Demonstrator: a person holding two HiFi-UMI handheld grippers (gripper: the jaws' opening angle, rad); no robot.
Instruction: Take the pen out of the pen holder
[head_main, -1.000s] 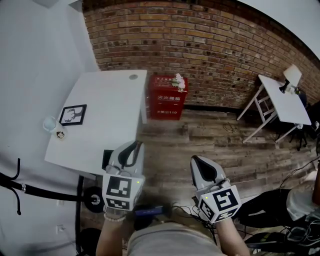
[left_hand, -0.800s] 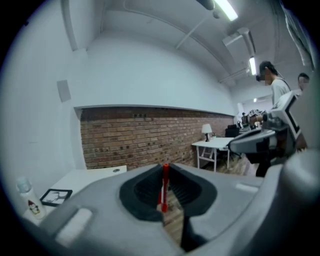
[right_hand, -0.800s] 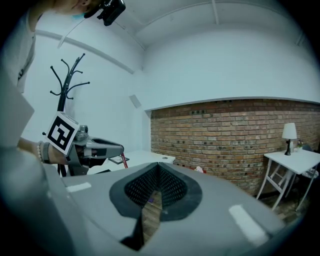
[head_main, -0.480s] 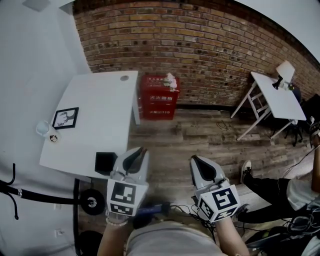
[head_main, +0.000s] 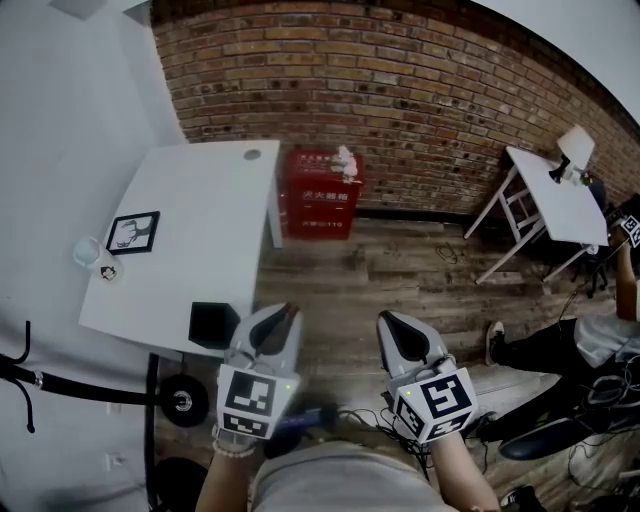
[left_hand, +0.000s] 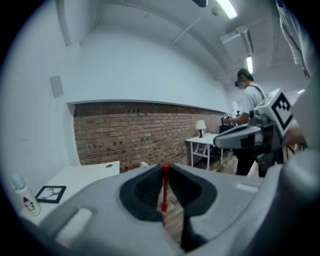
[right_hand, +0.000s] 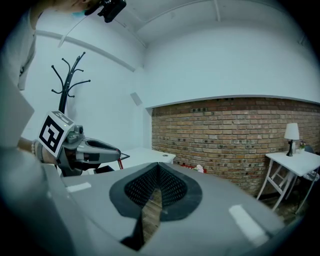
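Observation:
A thin red pen (left_hand: 164, 187) stands upright between the pads of my left gripper (left_hand: 165, 169), which is shut on it. In the head view the left gripper (head_main: 283, 314) hangs just right of the white table's front corner, beside the black pen holder (head_main: 213, 325) standing on that corner. From the right gripper view the pen's red tip (right_hand: 120, 163) pokes below the left gripper (right_hand: 107, 149). My right gripper (head_main: 386, 320) is over the wooden floor, shut with nothing in it (right_hand: 158, 167).
On the white table (head_main: 190, 220) lie a framed picture (head_main: 132, 231) and a small glass (head_main: 86, 251). A red box (head_main: 320, 195) stands by the brick wall. At the right are a second white table (head_main: 555, 195) and a seated person's legs (head_main: 545, 350). A black coat rack (head_main: 60, 385) is at the left.
The left gripper with the pen has moved right, away from the table's edge and a little lower. The right gripper has stayed where it was.

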